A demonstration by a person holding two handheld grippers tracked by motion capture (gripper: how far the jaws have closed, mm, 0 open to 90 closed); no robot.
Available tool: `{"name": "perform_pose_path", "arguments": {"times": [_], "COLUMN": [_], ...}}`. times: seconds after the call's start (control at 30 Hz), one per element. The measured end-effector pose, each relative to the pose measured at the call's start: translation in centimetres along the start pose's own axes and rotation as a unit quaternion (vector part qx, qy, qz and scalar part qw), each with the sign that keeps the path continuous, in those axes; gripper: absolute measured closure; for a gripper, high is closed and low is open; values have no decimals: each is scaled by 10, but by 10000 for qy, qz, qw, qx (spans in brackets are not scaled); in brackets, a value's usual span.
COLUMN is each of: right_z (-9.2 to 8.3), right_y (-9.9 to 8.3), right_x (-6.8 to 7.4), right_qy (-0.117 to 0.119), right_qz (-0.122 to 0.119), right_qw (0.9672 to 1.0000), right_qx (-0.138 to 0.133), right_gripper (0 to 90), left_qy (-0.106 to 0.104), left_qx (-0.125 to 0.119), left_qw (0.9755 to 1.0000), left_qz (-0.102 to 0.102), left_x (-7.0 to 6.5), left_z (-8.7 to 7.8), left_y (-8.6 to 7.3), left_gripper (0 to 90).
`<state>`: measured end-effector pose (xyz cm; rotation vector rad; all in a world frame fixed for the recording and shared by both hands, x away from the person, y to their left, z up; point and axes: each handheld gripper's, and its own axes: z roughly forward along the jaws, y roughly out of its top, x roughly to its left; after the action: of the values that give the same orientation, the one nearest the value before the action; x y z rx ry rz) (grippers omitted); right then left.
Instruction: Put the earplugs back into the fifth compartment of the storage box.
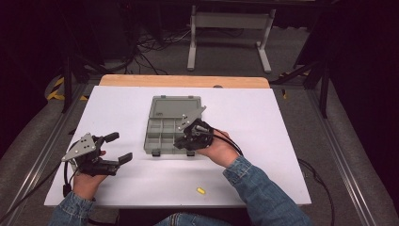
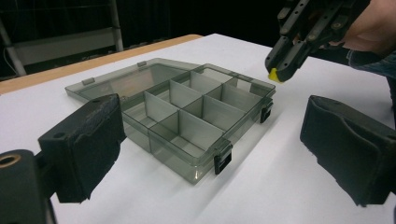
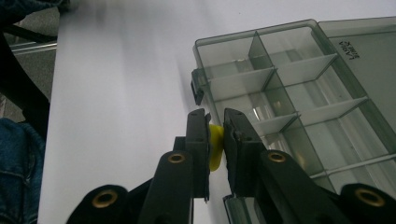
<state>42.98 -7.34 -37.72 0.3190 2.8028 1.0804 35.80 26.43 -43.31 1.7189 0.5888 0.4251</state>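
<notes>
White tabletop (image 1: pixel 263 122) in dark room; right hand-held gripper (image 3: pixel 215 140) pinching half-hidden yellow piece (image 3: pixel 215 145) beside compartment box (image 1: pixel 162 129); left hand-held gripper (image 1: pixel 120 147) spread, empty.

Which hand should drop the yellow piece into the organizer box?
Right. Its tongs already pinch the yellow piece at the organizer box front edge; the left tongs sit open and empty, off to the side.

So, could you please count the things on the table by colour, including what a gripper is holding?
Yellow small pieces: 2, one loose on the table, one pinched in the right gripper at
Grey clear compartment box, lid open: 1
Total: 3
</notes>
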Motion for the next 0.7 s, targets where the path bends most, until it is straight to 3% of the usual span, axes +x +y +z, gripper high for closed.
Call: {"name": "perform_pose_path", "arguments": {"times": [0.7], "right_z": [26], "right_y": [16], "right_x": [-14], "right_qy": [-70], "right_qz": [81], "right_qw": [9997], "right_qx": [-204], "right_gripper": [810], "left_qy": [-9], "left_qx": [17], "left_qw": [10000], "left_qz": [-31], "left_x": [0], "left_z": [-1], "left_y": [0], "left_gripper": [70]}}
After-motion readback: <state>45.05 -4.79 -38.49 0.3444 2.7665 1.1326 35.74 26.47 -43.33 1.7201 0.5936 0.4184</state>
